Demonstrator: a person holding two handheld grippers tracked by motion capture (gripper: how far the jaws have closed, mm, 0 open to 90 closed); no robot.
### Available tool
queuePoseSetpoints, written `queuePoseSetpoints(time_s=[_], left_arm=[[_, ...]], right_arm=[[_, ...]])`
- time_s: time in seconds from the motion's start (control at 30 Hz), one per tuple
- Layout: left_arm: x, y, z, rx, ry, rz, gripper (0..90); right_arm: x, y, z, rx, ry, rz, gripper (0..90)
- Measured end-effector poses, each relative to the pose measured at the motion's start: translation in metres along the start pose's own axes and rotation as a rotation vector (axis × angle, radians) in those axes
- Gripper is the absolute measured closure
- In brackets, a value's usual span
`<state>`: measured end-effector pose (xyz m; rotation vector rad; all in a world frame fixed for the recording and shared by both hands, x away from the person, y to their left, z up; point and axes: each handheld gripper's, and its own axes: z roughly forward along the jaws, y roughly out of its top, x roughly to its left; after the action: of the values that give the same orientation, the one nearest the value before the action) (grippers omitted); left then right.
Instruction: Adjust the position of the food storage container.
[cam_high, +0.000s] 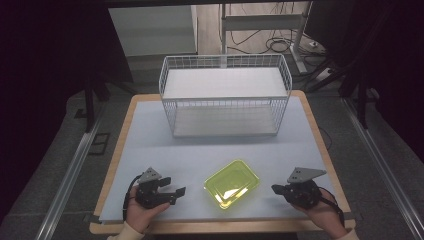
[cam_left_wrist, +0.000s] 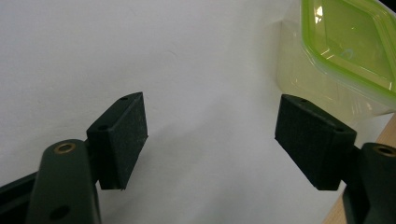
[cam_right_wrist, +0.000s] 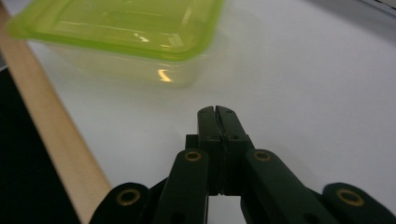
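- Table in the high view: a pale mat on a wood-edged top, with a white wire basket standing at the far middle, empty as far as can be seen.
- A clear plastic box with a green lid lies at the near middle of the mat, turned at an angle, well apart from the basket.
- The left gripper sits near left of the box, held in the person's left hand, jaws spread and pointing right toward the box, touching nothing.
- The right gripper sits near right of the box in the right hand, pointing left toward it, also apart from it.
- Left gripper view: the two black jaws stand wide apart over bare mat, released and empty. The box shows at the far right, just past the right-hand jaw, not between the jaws.
- Right gripper view: the jaws are pressed together with nothing between them. The box lies ahead, beside the wooden table edge, with a gap of mat between it and the jaw tips.
- Handling, as a judgement: the box looks empty, so light; thin plastic walls would be smooth, rather slippery and would flex under a hard squeeze.
- The stiffer green lid rim, or opposite short walls just under it, seems the best place to take hold, perhaps one gripper on each side.
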<state>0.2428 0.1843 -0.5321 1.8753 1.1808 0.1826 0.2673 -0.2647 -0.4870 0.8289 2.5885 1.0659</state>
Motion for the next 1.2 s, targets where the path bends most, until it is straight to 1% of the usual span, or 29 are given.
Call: queuePoseSetpoints(time_s=[0.07, 0.13, 0.2, 0.27, 0.33, 0.37, 0.43, 0.47, 0.5, 0.6, 0.7, 0.73, 0.77, 0.8, 0.83, 0.87, 0.9, 1.03, 1.2], left_arm=[[0.0, 0.0, 0.0, -0.001, 0.001, -0.001, 24.7], [0.0, 0.0, 0.0, -0.002, 0.002, -0.001, 24.6], [0.001, 0.0, -0.001, -0.005, 0.003, -0.002, 24.6], [0.001, 0.0, -0.001, -0.002, 0.004, -0.003, 24.6], [0.001, 0.001, 0.0, -0.001, 0.005, 0.0, 24.6], [0.001, 0.001, 0.0, -0.001, 0.005, 0.0, 24.6], [0.001, 0.001, 0.0, 0.0, 0.004, 0.001, 24.6], [0.001, 0.001, 0.0, 0.0, 0.004, 0.001, 24.6], [0.001, 0.001, 0.0, 0.0, 0.004, 0.0, 24.6], [0.001, 0.001, 0.0, 0.0, 0.004, -0.001, 24.6], [0.001, 0.001, 0.001, 0.004, 0.003, 0.001, 24.5], [0.0, 0.001, 0.001, 0.005, 0.002, 0.001, 24.5], [0.0, 0.001, 0.001, 0.005, 0.002, 0.002, 24.5], [0.0, 0.001, 0.001, 0.006, 0.002, 0.003, 24.5], [0.0, 0.001, 0.001, 0.006, 0.003, 0.004, 24.5], [-0.001, 0.001, 0.001, 0.004, 0.002, 0.002, 24.5], [0.0, 0.001, 0.001, 0.006, 0.002, 0.005, 24.5], [0.0, 0.0, 0.001, 0.007, 0.002, 0.004, 24.5], [0.0, 0.0, 0.001, 0.007, 0.0, 0.006, 24.5]], right_arm=[[0.012, 0.0, 0.0, 0.011, 0.034, -0.017, 90.0], [0.02, 0.0, 0.0, 0.024, 0.049, -0.029, 90.0], [0.028, -0.002, 0.002, 0.036, 0.075, -0.044, 90.0], [0.037, -0.002, 0.006, 0.056, 0.095, -0.06, 90.0], [0.044, 0.001, 0.011, 0.064, 0.113, -0.079, 90.0], [0.044, 0.001, 0.011, 0.064, 0.113, -0.079, 90.0], [0.053, 0.006, 0.018, 0.067, 0.144, -0.1, 90.0], [0.053, 0.006, 0.018, 0.067, 0.144, -0.1, 90.0], [0.056, 0.007, 0.02, 0.068, 0.15, -0.111, 90.0], [0.062, 0.011, 0.027, 0.067, 0.166, -0.116, 90.0], [0.068, 0.016, 0.036, 0.069, 0.174, -0.119, 90.0], [0.072, 0.02, 0.042, 0.068, 0.186, -0.125, 90.0], [0.072, 0.02, 0.042, 0.068, 0.186, -0.125, 90.0], [0.078, 0.023, 0.05, 0.067, 0.192, -0.141, 90.0], [0.078, 0.023, 0.05, 0.067, 0.192, -0.141, 90.0], [0.084, 0.027, 0.058, 0.066, 0.19, -0.158, 90.0], [0.084, 0.027, 0.058, 0.066, 0.19, -0.158, 90.0], [0.091, 0.033, 0.07, 0.061, 0.18, -0.161, 90.0], [0.099, 0.036, 0.081, 0.059, 0.167, -0.173, 90.0]])
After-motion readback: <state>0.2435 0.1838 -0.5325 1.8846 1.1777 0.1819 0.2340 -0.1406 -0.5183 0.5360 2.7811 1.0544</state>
